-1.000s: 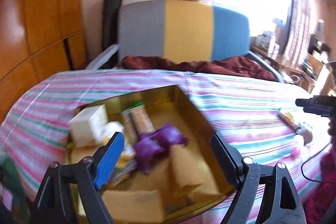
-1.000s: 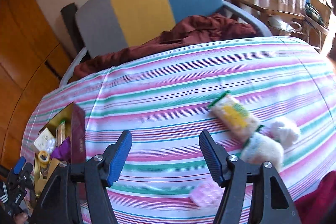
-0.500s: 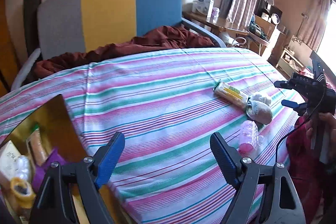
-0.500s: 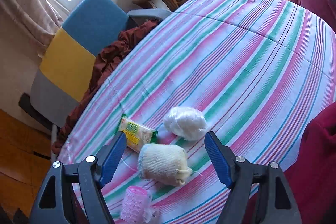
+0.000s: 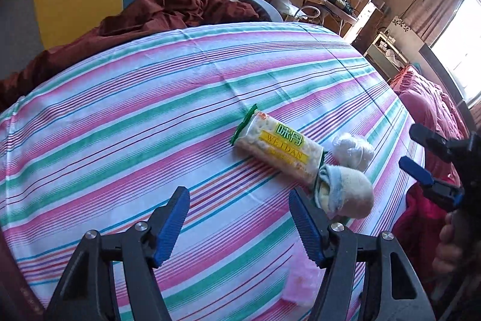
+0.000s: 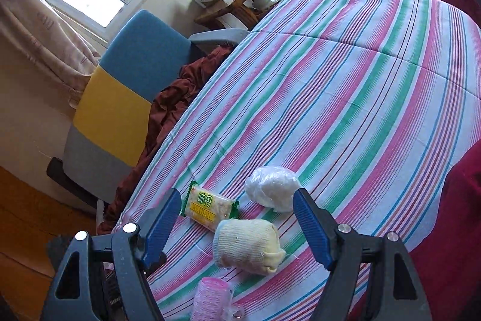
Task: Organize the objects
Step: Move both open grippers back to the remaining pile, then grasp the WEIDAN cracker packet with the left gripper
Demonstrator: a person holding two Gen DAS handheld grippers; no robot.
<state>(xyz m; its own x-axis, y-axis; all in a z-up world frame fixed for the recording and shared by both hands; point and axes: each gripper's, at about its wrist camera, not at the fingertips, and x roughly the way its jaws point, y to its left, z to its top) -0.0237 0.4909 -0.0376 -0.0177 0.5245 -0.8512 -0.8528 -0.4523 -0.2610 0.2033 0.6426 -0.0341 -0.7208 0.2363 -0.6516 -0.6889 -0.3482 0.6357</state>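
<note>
Left wrist view: the left claw (image 5: pixel 237 224) hangs over the striped cloth (image 5: pixel 150 116) on the bench, its jaws apart with only cloth between them; they have just been closing. Just beyond its right finger lies a cream knitted roll (image 5: pixel 345 191), touching a yellow-and-green snack packet (image 5: pixel 278 148); a white wrapped bundle (image 5: pixel 353 151) sits just beside both. A blurred pink thing (image 5: pixel 300 282) lies under the right finger. At the right edge the right claw (image 5: pixel 421 155) shows, held by a hand (image 5: pixel 448 248)

Right wrist view: the right claw (image 6: pixel 236 226) stands open, gripping nothing, with the knitted roll (image 6: pixel 246 245) and packet (image 6: pixel 209 208) lying between its fingers on the cloth, the white bundle (image 6: pixel 272 188) near the right finger. A pink ribbed roller (image 6: pixel 212 303) lies nearest the camera
</note>
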